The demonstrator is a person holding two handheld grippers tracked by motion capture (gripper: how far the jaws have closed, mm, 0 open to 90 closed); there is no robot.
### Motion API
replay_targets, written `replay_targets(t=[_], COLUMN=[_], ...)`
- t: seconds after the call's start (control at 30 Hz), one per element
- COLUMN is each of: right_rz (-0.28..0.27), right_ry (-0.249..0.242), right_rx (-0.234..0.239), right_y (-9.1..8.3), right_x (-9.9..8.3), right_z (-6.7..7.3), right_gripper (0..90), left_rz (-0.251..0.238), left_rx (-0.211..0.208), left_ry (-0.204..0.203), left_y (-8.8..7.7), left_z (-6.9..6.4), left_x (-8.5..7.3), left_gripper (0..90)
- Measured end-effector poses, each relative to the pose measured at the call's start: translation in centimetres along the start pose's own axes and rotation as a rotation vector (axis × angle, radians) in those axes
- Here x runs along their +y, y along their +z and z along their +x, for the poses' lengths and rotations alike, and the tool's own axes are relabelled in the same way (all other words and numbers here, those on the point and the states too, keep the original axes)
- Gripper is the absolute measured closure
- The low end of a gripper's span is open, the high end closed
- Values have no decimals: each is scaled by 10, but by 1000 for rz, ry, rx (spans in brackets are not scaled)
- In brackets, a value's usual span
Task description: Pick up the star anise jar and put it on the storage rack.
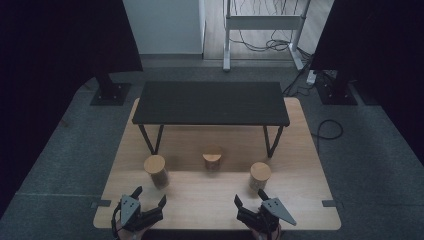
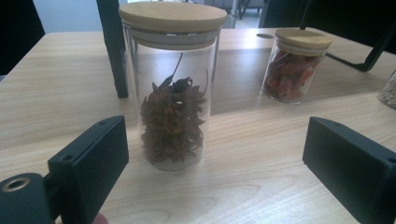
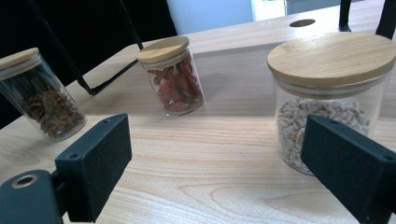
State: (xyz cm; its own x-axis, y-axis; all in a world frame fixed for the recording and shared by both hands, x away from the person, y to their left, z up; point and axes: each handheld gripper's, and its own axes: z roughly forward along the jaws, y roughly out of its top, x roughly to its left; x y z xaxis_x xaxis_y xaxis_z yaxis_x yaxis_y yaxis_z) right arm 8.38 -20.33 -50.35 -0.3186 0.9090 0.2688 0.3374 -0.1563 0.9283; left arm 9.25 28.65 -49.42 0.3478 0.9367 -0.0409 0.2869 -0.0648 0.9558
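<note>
Left gripper [image 1: 148, 196]: jaws spread, nothing between; just short of the star anise jar [image 2: 173, 84]
Right gripper [image 1: 250, 196]: jaws spread, empty; near the pale-seed jar [image 3: 332, 95]
Chilli jar [image 1: 212, 159]: mid-table [image 1: 300, 200], beneath the black shelf [image 1: 210, 103]

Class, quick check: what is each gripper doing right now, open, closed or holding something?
Left gripper: open, jaws wide apart, nothing between them; the star anise jar stands ahead, untouched.
Right gripper: open, holding nothing; the jar of pale seeds stands beyond its jaws.
</note>
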Motion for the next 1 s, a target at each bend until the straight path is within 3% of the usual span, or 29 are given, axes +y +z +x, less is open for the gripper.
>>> replay_targets(t=[0.2, 0.63, 0.9, 0.93, 1.0], right_rz=[9, 28, 27, 29, 31], right_ry=[-33, -49, -51, -53, -56], right_rx=[-1, 5, -1, 1, 3], right_y=[0, 0, 1, 2, 2], right_x=[0, -1, -1, 0, 0], right_z=[5, 7, 9, 9, 9], right_gripper=[85, 85, 85, 85, 85], left_rz=[1, 4, -8, -11, -10], left_rx=[15, 31, 44, 59, 63], left_ry=[7, 9, 20, 44, 51], left_y=[9, 31, 48, 53, 57], left_z=[2, 11, 7, 3, 1], left_x=[3, 9, 18, 21, 23], left_gripper=[55, 51, 51, 49, 46])
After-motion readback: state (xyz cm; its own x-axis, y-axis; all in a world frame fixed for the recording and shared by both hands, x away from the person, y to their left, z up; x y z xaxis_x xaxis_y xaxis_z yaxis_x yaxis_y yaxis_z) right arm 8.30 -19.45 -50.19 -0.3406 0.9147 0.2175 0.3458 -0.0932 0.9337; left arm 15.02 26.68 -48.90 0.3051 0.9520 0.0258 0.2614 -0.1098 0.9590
